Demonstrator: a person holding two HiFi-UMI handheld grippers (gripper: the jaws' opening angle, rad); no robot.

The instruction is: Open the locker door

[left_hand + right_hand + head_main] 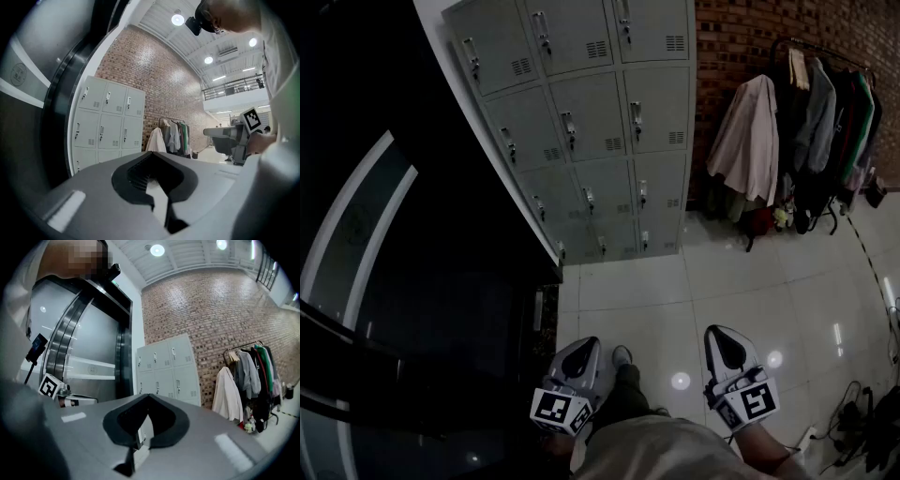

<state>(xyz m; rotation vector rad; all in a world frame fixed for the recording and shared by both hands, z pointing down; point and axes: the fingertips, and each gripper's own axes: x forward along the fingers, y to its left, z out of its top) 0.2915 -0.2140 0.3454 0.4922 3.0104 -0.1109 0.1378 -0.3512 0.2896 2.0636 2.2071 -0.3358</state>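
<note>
Head view: my left gripper (583,347) and right gripper (720,335) hang empty, jaws together; lockers (600,122) far off, doors shut.

Ahead of the left gripper (157,199), its own grey body hides the lowest rows of the lockers (110,124). The right gripper (136,444) covers them the same way. In the head view the top row is cut by the upper edge. The door latches are too small to read.
</note>
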